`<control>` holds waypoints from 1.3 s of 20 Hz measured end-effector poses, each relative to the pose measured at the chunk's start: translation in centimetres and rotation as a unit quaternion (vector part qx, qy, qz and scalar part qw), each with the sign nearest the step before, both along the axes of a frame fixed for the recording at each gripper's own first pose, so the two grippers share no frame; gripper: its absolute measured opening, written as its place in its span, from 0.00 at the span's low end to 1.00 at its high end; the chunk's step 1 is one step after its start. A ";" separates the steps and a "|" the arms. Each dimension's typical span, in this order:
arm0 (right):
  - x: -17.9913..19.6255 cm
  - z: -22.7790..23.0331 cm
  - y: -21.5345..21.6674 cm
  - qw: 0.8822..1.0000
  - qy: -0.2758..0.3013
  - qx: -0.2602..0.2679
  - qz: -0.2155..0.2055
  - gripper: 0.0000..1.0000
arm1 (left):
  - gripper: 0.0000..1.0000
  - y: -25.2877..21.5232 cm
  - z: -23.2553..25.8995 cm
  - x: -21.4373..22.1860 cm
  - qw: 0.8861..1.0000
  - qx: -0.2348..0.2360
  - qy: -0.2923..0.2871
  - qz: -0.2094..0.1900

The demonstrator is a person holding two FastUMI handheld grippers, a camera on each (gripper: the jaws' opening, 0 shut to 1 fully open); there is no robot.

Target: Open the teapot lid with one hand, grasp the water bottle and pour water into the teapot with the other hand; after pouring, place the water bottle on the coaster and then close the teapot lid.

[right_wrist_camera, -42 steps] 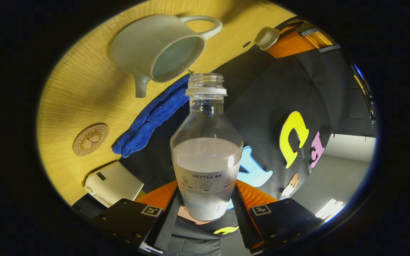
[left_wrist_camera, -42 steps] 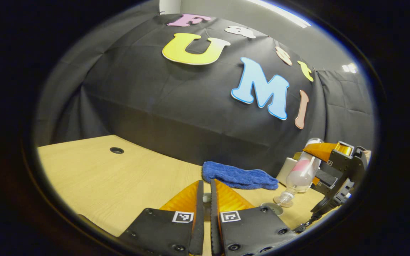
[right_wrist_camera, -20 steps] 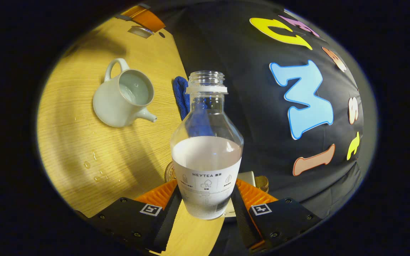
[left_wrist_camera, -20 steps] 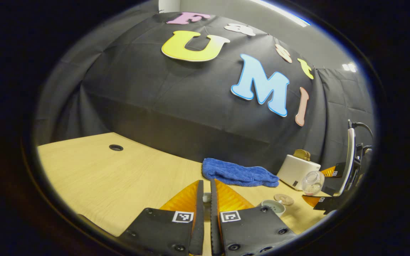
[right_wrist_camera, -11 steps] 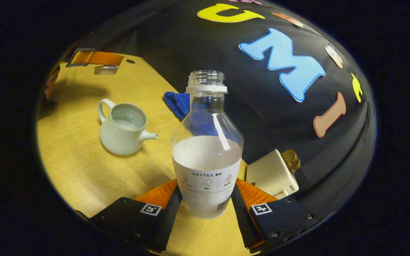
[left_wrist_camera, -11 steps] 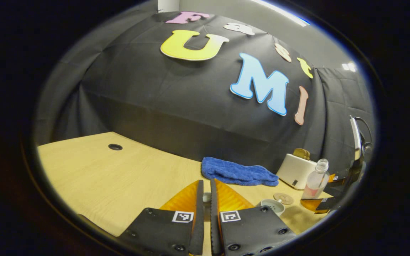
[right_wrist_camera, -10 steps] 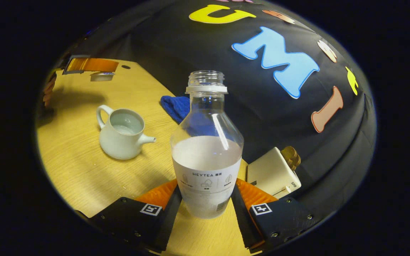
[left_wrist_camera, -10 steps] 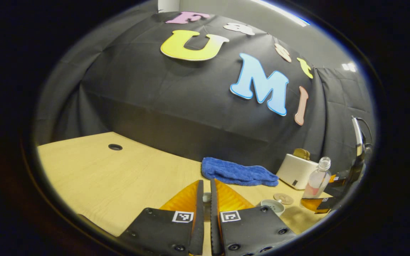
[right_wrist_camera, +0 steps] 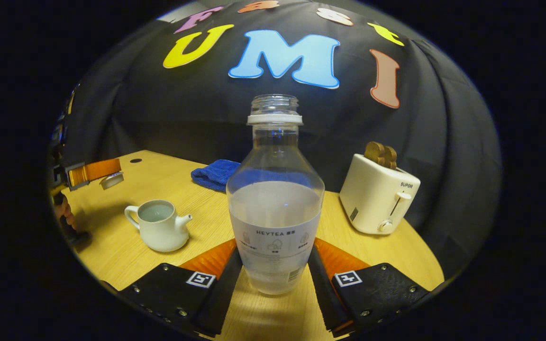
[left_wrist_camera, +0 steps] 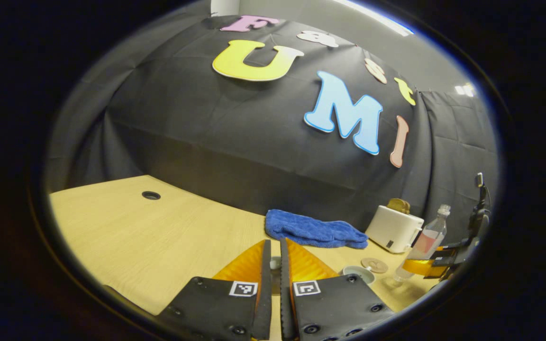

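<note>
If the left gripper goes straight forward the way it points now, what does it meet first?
Probably the black cloth wall behind the table. The left gripper, holding the teapot lid, aims just left of the blue towel, which it may graze; depth is unclear.

A light wood-grain tabletop [left_wrist_camera: 126,227] fills the lower part of both views, with a small round dark hole [left_wrist_camera: 150,195] near its far left corner, and black cloth [left_wrist_camera: 235,142], creased in folds, hangs as the booth's wall right behind its far edge. Above the cloth in the left gripper view, a pale grey wall [left_wrist_camera: 301,19] rises to a long bright strip light [left_wrist_camera: 372,16], and another small bright light [left_wrist_camera: 463,89] shows farther right
</note>
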State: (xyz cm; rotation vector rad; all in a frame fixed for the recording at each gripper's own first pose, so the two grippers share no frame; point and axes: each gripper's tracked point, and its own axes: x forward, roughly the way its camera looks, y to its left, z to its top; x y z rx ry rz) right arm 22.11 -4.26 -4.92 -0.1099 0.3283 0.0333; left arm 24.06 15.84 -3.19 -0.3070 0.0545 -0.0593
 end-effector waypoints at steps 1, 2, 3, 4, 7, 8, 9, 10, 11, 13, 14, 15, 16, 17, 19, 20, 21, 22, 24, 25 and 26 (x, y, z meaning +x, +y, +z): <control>-0.1 -0.1 0.1 1.000 0.005 0.023 0.000 0.77 | 0.17 0.1 0.1 0.0 1.000 0.000 0.000 0.000; -0.2 -0.2 0.2 0.999 0.007 0.038 -0.001 0.76 | 0.17 0.2 0.1 0.0 1.000 0.001 -0.001 0.001; -0.4 -0.2 0.3 0.999 0.009 0.044 0.000 0.76 | 0.17 0.2 0.2 0.0 1.000 0.001 -0.002 0.001; -0.5 -0.3 0.3 0.999 0.011 0.043 0.000 0.77 | 0.13 0.2 0.2 -0.1 1.000 0.001 -0.002 0.002; -0.9 -0.6 0.9 0.999 0.012 0.041 0.005 0.76 | 0.13 -0.1 0.1 -0.1 1.000 0.003 -0.001 0.000; -0.8 -0.6 1.1 0.999 0.013 0.040 0.005 0.76 | 0.13 -0.1 0.1 0.0 1.000 0.004 0.000 -0.002; -0.9 -0.8 1.1 0.999 0.015 0.037 0.005 0.76 | 0.13 -0.1 0.2 0.0 1.000 0.004 -0.001 -0.002; -0.8 -0.9 1.2 0.999 0.018 0.035 0.005 0.76 | 0.13 -0.2 0.0 0.0 1.000 0.005 0.000 -0.002; -0.9 -1.2 1.4 0.999 0.021 0.034 0.006 0.76 | 0.13 -0.1 0.1 -0.1 1.000 0.005 0.000 -0.001; -1.1 -1.6 1.5 0.999 0.028 0.039 0.007 0.76 | 0.17 0.0 0.1 -0.1 1.000 0.005 -0.001 -0.001; -1.1 -1.4 1.5 0.999 0.027 0.041 0.008 0.77 | 0.17 -0.1 0.1 -0.1 1.000 0.005 -0.001 -0.001; -1.2 -1.3 1.5 0.999 0.025 0.041 0.007 0.78 | 0.17 -0.1 0.2 0.0 1.000 0.005 -0.001 -0.002; -1.2 -1.3 1.5 0.999 0.023 0.041 0.005 0.78 | 0.17 -0.1 0.3 -0.1 1.000 0.005 -0.001 -0.002; -1.2 -1.2 1.5 0.999 0.022 0.040 0.004 0.78 | 0.17 -0.2 0.1 0.0 1.000 0.005 -0.001 -0.002; -1.4 -1.1 1.5 0.999 0.019 0.038 0.001 0.79 | 0.17 -0.2 0.1 -0.1 1.000 0.004 -0.001 -0.002; -1.5 -0.9 1.6 0.999 0.016 0.038 0.001 0.88 | 0.17 -0.2 0.1 0.0 1.000 0.004 -0.001 -0.002; -1.5 -0.7 1.5 0.999 0.012 0.037 -0.002 0.95 | 0.17 -0.2 0.2 -0.1 1.000 0.004 -0.001 -0.002; -1.6 -0.5 1.5 0.999 0.007 0.037 -0.003 0.98 | 0.17 -0.3 0.2 -0.1 1.000 0.004 -0.002 -0.003; -1.9 0.4 1.6 0.999 -0.005 0.042 -0.007 0.98 | 0.17 -0.4 0.3 -0.1 1.000 0.004 -0.002 -0.005; -2.1 0.8 1.7 0.999 -0.012 0.047 -0.008 0.98 | 0.17 -0.7 0.4 -0.1 1.000 0.004 -0.004 -0.007; -2.4 1.2 1.6 0.999 -0.019 0.049 -0.013 0.98 | 0.17 -0.9 0.4 -0.2 1.000 0.004 -0.005 -0.010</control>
